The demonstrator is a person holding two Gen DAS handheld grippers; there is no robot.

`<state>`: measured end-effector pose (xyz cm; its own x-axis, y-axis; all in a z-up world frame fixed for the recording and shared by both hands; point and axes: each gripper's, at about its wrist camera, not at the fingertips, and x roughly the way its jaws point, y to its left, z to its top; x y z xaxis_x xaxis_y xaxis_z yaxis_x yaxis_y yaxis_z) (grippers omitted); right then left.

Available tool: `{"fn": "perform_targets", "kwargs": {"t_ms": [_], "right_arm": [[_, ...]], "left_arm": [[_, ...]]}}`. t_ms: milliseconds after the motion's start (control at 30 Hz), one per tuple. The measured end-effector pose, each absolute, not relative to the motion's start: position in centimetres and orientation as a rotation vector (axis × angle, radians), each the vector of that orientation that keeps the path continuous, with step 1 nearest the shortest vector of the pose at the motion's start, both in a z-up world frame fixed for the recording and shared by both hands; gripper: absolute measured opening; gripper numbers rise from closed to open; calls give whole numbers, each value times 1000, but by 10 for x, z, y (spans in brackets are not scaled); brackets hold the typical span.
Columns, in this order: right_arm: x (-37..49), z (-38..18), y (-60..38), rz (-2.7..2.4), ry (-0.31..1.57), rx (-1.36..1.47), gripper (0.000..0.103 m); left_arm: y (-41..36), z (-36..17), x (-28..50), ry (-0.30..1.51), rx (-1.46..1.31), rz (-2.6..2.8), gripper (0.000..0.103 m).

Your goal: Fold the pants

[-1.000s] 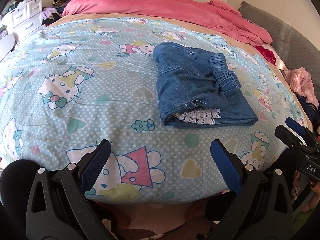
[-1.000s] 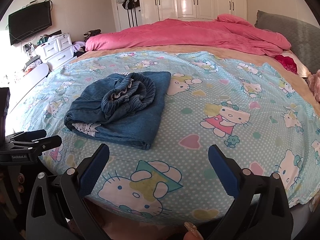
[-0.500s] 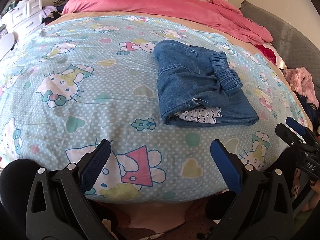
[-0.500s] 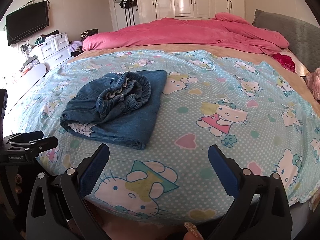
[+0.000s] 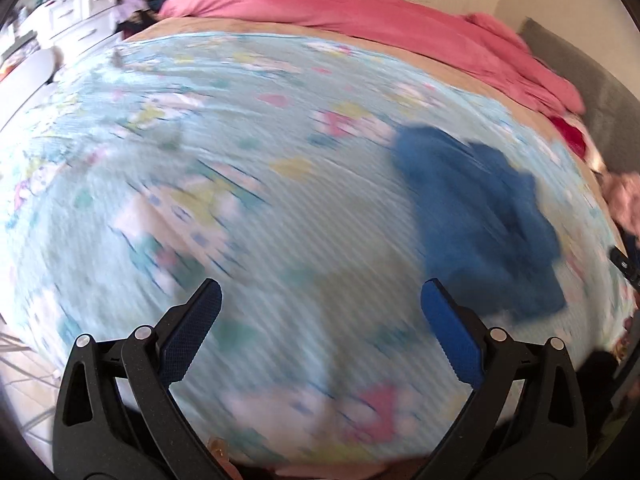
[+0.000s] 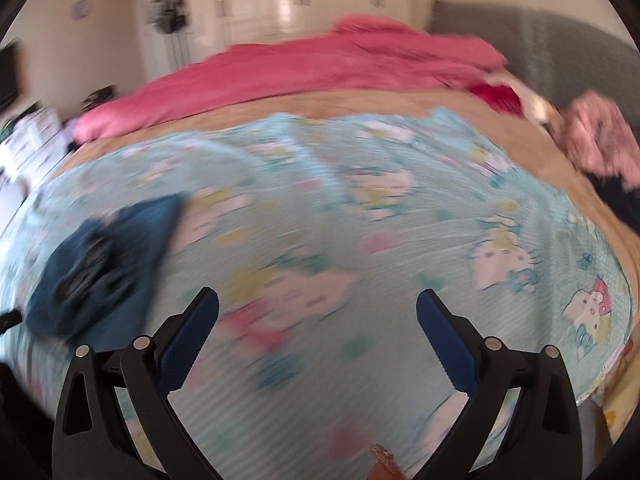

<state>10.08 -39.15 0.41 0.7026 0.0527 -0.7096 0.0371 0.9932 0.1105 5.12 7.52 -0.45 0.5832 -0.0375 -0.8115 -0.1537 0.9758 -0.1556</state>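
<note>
The blue pants (image 5: 480,216) are seen lying in a small folded pile on the bed sheet (image 5: 240,208), touched by nothing. Both the left gripper (image 5: 320,312) and the right gripper (image 6: 318,312) are held wide apart and empty. The cloth is judged soft, floppy and a bit heavy, so it is best pinched at a thick folded edge.

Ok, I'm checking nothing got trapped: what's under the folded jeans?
The jeans lie on the blue cartoon-print sheet. Whatever sits directly beneath them is covered, and both views are blurred.
</note>
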Motion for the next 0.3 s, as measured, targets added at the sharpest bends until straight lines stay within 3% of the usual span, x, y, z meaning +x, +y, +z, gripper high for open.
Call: {"fn": "perform_targets", "kwargs": {"t_ms": [300], "right_arm": [[224,-36,-586,-529,868,188,99]], "left_arm": [[211,-13,148,979,-264,409,94]]}}
